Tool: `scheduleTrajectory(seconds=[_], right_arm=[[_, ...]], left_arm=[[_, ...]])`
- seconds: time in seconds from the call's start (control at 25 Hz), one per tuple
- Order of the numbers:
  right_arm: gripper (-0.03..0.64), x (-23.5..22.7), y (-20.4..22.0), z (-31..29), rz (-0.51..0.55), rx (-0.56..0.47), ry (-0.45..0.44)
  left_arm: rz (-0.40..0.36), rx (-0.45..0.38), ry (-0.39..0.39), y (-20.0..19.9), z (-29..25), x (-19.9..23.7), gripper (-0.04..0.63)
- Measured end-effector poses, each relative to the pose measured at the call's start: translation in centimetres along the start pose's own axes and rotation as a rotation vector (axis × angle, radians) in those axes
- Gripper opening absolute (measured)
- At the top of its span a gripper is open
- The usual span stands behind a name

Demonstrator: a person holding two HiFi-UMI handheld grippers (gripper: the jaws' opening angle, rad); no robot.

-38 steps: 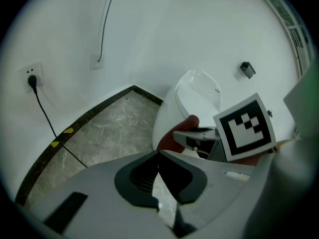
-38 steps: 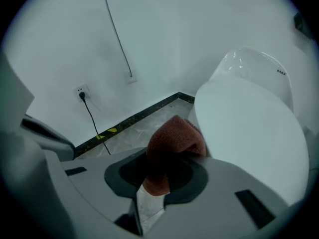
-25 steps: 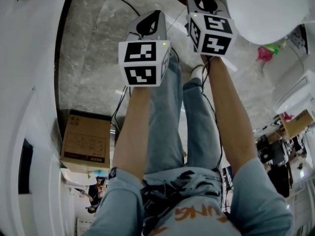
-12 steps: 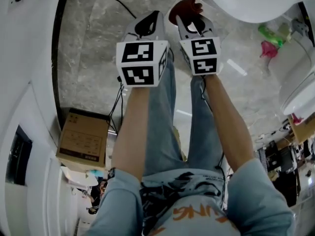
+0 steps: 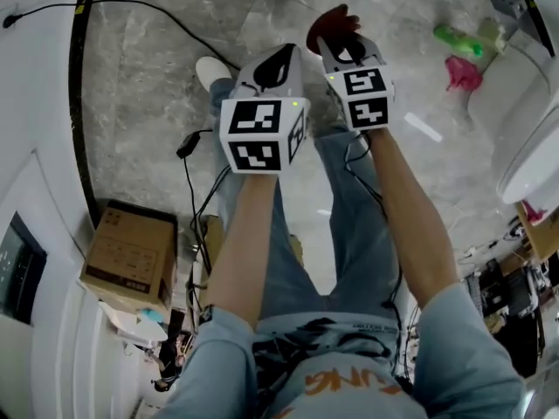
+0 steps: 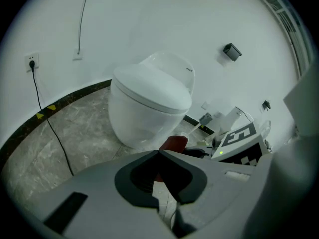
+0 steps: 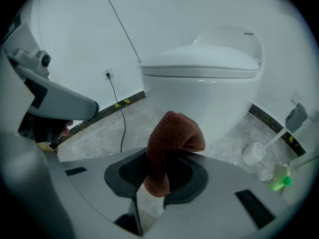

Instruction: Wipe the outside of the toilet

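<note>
Left gripper view: white toilet [image 6: 144, 108] (shut)

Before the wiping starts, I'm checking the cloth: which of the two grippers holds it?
The right gripper: its fingers are shut on the reddish-brown cloth. The left gripper holds nothing.

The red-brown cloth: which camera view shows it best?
The right gripper view: the cloth sits centre frame, pinched in the right tool, with the toilet behind. The head view shows only its end poking past that tool. The left gripper view shows just a red patch beyond the left tool.
</note>
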State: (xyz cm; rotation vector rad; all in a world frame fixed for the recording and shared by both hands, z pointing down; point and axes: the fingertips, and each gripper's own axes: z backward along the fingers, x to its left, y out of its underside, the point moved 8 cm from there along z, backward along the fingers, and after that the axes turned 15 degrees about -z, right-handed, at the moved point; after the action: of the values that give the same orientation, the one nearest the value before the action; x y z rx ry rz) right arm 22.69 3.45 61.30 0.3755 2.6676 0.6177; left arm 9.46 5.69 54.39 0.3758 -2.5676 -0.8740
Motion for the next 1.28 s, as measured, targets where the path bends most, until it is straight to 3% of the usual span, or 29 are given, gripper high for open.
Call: scheduleTrajectory(seconds=[0.24,0.52,0.72,0.96,1.28], right_arm=[[0.083,-6.8,1.1,0.3,-0.056,-0.073,0.057],[0.083,-13.2,-1.0,-2.5,-0.074,-0.150,0.114],[0.083,-14.2,-2.4,-4.0,-0.041,-0.171,0.123],[0.084,-13.3,-2.9,-6.1,-0.012,-0.136,0.134],[0.084,-11.0,-2.2,-7.7,-0.055,-0.092,0.191]], left_arm=[[-0.002,-0.007,-0.041,2.5,-1.6,-3.0,-0.005],[0.055,-0.035,-0.135,5.0,-2.4,-2.8,-0.005],[0.117,-0.074,-0.147,5.5,-2.7,-2.2,-0.005],[0.093,-0.089,-0.110,4.5,-3.9,-1.2,-0.005],[0.121,-0.074,-0.116,4.8,-3.4,2.5,-0.005]])
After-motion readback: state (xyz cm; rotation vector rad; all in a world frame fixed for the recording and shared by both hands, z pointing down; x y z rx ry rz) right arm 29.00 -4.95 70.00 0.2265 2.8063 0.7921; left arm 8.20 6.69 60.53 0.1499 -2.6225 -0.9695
